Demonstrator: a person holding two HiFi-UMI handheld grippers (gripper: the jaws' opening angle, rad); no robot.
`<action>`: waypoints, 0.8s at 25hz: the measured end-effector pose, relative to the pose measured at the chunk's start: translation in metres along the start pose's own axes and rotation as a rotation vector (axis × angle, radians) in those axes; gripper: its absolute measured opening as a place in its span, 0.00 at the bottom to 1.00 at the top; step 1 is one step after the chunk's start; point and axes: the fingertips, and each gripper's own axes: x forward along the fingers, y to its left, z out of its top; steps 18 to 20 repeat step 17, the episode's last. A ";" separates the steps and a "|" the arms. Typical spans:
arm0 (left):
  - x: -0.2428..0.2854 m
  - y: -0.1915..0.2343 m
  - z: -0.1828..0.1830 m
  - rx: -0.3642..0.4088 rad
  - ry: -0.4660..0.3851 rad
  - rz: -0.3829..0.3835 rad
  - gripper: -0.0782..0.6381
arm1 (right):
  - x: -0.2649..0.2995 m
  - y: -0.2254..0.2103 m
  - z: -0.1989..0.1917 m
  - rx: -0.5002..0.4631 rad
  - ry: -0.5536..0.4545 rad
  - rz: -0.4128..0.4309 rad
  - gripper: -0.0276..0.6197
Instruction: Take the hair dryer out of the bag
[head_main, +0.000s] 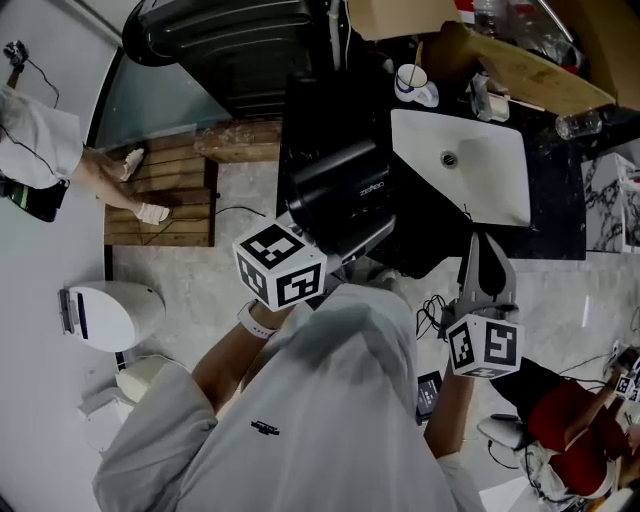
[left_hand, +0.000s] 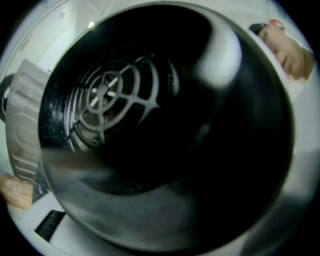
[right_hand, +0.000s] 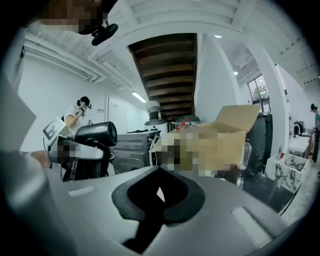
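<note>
The left gripper (head_main: 332, 240) is holding the hair dryer (head_main: 345, 185) up over the dark counter (head_main: 555, 200), seemingly clamped on its barrel, as the grille (left_hand: 107, 97) is filling its own view. The right gripper (head_main: 486, 255) is hanging empty, jaws together. The left should be carrying the dryer level and slowly.

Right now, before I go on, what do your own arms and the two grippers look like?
Each gripper carries a white cube with black square markers: left cube, right cube. The right gripper has long grey jaws with black pads. The person wears a loose pale grey short-sleeved shirt with a small dark logo, and a white band on the left wrist.
</note>
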 end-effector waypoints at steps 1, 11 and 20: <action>-0.004 0.000 -0.002 0.025 0.003 0.017 0.46 | 0.002 0.001 0.001 -0.013 -0.012 0.006 0.06; -0.025 0.005 -0.013 0.127 0.016 0.081 0.46 | 0.007 0.003 -0.008 -0.007 -0.038 0.039 0.06; -0.027 0.010 -0.008 0.122 -0.005 0.101 0.46 | 0.022 0.016 -0.011 -0.111 0.001 0.179 0.06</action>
